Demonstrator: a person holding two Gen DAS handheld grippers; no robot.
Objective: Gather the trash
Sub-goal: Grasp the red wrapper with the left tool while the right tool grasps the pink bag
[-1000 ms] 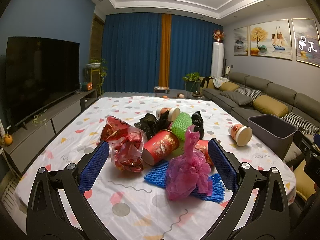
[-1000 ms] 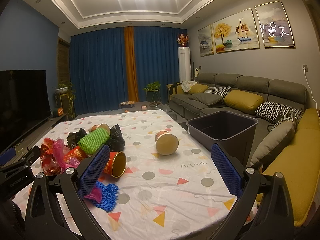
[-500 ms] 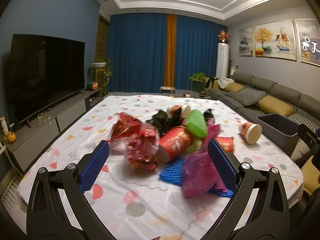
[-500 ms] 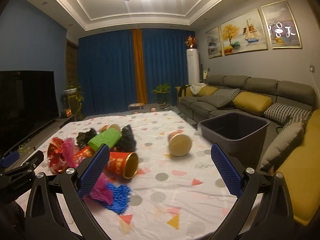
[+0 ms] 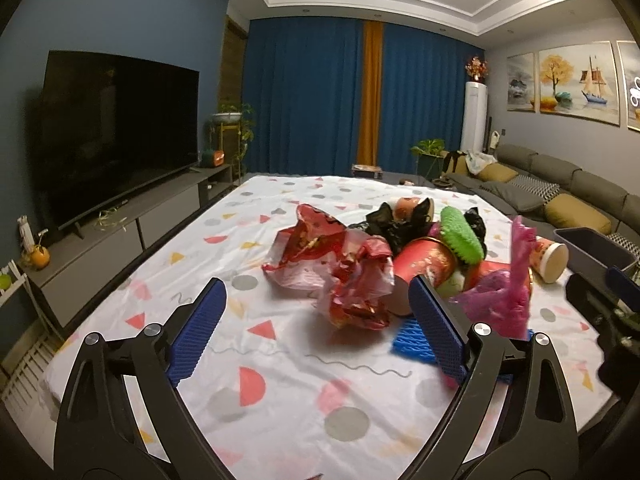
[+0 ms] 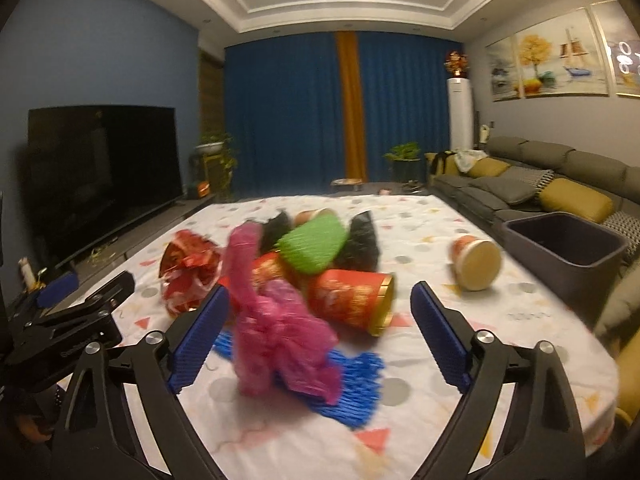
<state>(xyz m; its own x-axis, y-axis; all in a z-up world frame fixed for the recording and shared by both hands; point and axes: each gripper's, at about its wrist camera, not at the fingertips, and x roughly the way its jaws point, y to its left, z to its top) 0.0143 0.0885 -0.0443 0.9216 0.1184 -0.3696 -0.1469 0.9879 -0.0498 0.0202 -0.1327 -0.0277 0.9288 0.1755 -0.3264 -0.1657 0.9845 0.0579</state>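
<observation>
Approach step: my left claw (image 5: 316,332) closing, empty, before the red foil wrapper (image 5: 340,272) on the desk (image 5: 280,420); my right claw (image 6: 316,328) closing around, not yet gripping, the pink bag (image 6: 276,320); next, clench, carry to the bin (image 6: 568,248).

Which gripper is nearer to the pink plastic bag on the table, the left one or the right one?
Right. The right gripper has the pink plastic bag in front of its closing jaws, not yet touched. The left gripper faces the red foil wrapper; the bag lies off to its right side.
</observation>
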